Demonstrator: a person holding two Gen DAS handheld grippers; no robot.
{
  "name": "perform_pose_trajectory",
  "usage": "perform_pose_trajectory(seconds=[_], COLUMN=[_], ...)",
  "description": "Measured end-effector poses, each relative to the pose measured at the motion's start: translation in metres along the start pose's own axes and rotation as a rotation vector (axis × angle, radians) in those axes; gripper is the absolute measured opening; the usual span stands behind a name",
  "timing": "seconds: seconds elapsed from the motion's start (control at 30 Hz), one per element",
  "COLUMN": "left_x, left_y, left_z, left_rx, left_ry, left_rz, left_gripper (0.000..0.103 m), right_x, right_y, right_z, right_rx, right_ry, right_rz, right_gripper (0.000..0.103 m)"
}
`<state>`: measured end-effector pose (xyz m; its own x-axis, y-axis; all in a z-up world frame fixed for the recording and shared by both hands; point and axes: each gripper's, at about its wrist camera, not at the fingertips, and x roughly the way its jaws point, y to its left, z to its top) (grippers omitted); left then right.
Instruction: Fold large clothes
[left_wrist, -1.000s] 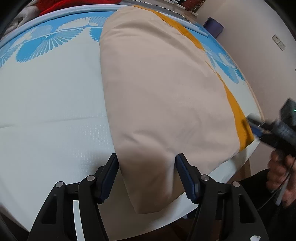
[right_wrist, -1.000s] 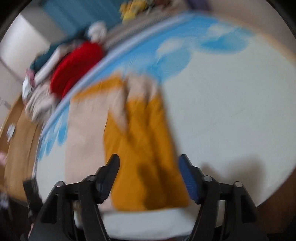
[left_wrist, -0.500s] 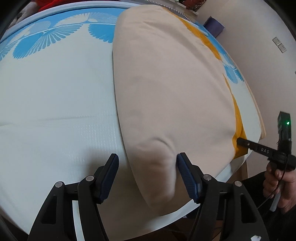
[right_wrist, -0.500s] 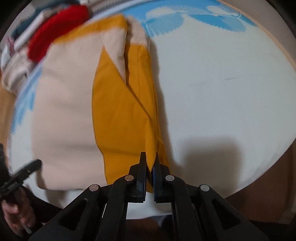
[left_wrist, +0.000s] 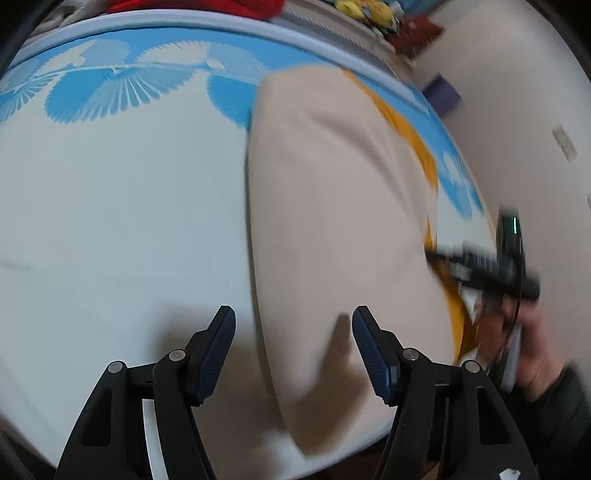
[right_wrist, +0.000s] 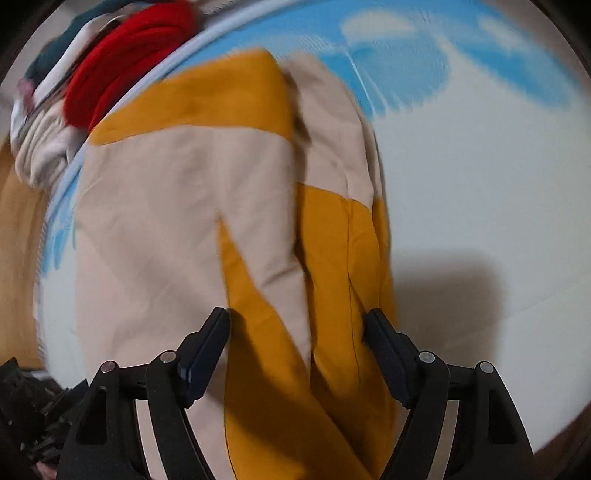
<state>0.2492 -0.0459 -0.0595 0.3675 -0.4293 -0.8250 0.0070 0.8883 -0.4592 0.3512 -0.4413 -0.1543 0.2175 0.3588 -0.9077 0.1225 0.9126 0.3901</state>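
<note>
Garment (right_wrist: 177, 229) near end cut off by frame; clothes pile (right_wrist: 110, 74) motion-blurred; hand (left_wrist: 532, 354) smeared

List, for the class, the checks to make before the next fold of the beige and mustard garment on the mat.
1. Beige and mustard garment flat on the mat: ok.
2. Left gripper open, straddling the garment's near left edge: ok.
3. Right gripper jaws opening, mustard panel between them, not pinched: ok.
4. Near hem fully on the mat: cannot tell.
5. Red clothes pile off the mat: ok.
</note>
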Motion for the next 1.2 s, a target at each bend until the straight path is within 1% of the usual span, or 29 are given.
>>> perform_pose_trajectory(seconds=[0.07,0.1,0.17,0.2,0.23,0.27,0.3,0.33,0.37,0.4,0.43,0.47,0.57,0.63,0.7,0.77,0.8,0.87,0.9,0.93,0.97,1.0,1.03,1.07,1.1,1.13,1.17,1.2], left_x=[0.011,0.019,0.049,0.062,0.073,0.084,0.089,0.092,0.093,0.090,0.087,0.082,0.063,0.049,0.033,0.011,0.004,-0.017,-0.023,-0.029,-0.031,-0.032,-0.035,-0.040,-0.044,-0.046,-0.045,-0.044], left_y=[0.011,0.014,0.031,0.036,0.041,0.044,0.043,0.040,0.035,0.025,0.016,0.010,0.001,0.004,0.008,0.018,0.024,0.049,0.061,0.075,0.088,0.098,0.103,0.103,0.101,0.099,0.101,0.102], left_z=[0.027,0.037,0.056,0.063,0.068,0.070,0.071,0.073,0.074,0.077,0.080,0.083,0.098,0.112,0.130,0.152,0.160,0.183,0.189,0.196,0.202,0.201,0.198,0.192,0.185,0.176,0.165,0.154], left_rx=[-0.055,-0.085,-0.183,-0.222,-0.266,-0.308,-0.330,-0.335,-0.325,-0.288,-0.250,-0.222,-0.177,-0.154,-0.106,-0.050,-0.040,-0.043,-0.054,-0.077,-0.114,-0.136,-0.141,-0.118,-0.095,-0.072,-0.066,-0.077], left_ry=[-0.007,0.004,0.054,0.067,0.077,0.085,0.086,0.076,0.064,0.048,0.035,0.025,0.018,0.008,-0.009,-0.043,-0.061,-0.123,-0.146,-0.153,-0.133,-0.109,-0.088,-0.083,-0.079,-0.071,-0.059,-0.045], left_rz=[-0.037,-0.062,-0.125,-0.154,-0.192,-0.232,-0.247,-0.247,-0.239,-0.217,-0.187,-0.171,-0.174,-0.166,-0.123,-0.051,-0.027,0.025,0.031,0.045,0.068,0.079,0.075,0.062,0.061,0.070,0.071,0.056], left_gripper=[0.067,0.068,0.069,0.069,0.072,0.072,0.072,0.070,0.061,0.056,0.049,0.043,0.036,0.036,0.035,0.031,0.028,0.025,0.025,0.025,0.027,0.027,0.028,0.037,0.043,0.059,0.066,0.066], right_x=[-0.002,-0.003,-0.005,-0.006,-0.007,-0.007,-0.011,-0.014,-0.009,-0.009,-0.008,-0.007,-0.009,-0.011,-0.009,-0.008,-0.004,0.004,0.008,0.012,0.016,0.020,0.022,0.027,0.027,0.026,0.027,0.026], right_y=[-0.006,-0.005,-0.011,-0.018,-0.024,-0.030,-0.037,-0.039,-0.042,-0.040,-0.038,-0.035,-0.024,-0.003,0.025,0.049,0.065,0.086,0.093,0.099,0.102,0.106,0.108,0.119,0.117,0.112,0.112,0.106], right_z=[-0.001,-0.002,-0.006,-0.008,-0.009,-0.010,-0.010,-0.010,-0.005,-0.006,-0.006,-0.006,-0.005,0.002,0.008,0.018,0.025,0.037,0.042,0.047,0.052,0.054,0.055,0.057,0.056,0.054,0.054,0.050], right_rx=[-0.020,-0.042,-0.065,-0.056,-0.034,-0.012,0.005,0.014,0.011,0.002,-0.001,0.011,0.051,0.062,0.044,0.016,0.000,-0.003,0.001,0.002,-0.001,-0.006,-0.010,-0.013,-0.013,0.000,0.015,0.027], right_ry=[-0.010,-0.012,-0.015,-0.016,-0.016,-0.013,-0.014,-0.020,-0.022,-0.028,-0.034,-0.040,-0.054,-0.086,-0.116,-0.138,-0.144,-0.146,-0.148,-0.151,-0.150,-0.141,-0.135,-0.134,-0.127,-0.116,-0.106,-0.096], right_rz=[0.018,0.015,0.019,0.030,0.058,0.097,0.121,0.129,0.126,0.115,0.103,0.100,0.104,0.141,0.165,0.179,0.179,0.184,0.191,0.195,0.189,0.202,0.177,0.147,0.113,0.101,0.090,0.066], right_gripper=[0.076,0.074,0.067,0.060,0.049,0.041,0.025,0.019,0.017,0.014,0.012,0.011,0.008,0.007,0.007,0.007,0.007,0.007,0.007,0.007,0.007,0.007,0.007,0.007,0.007,0.007,0.007,0.007])
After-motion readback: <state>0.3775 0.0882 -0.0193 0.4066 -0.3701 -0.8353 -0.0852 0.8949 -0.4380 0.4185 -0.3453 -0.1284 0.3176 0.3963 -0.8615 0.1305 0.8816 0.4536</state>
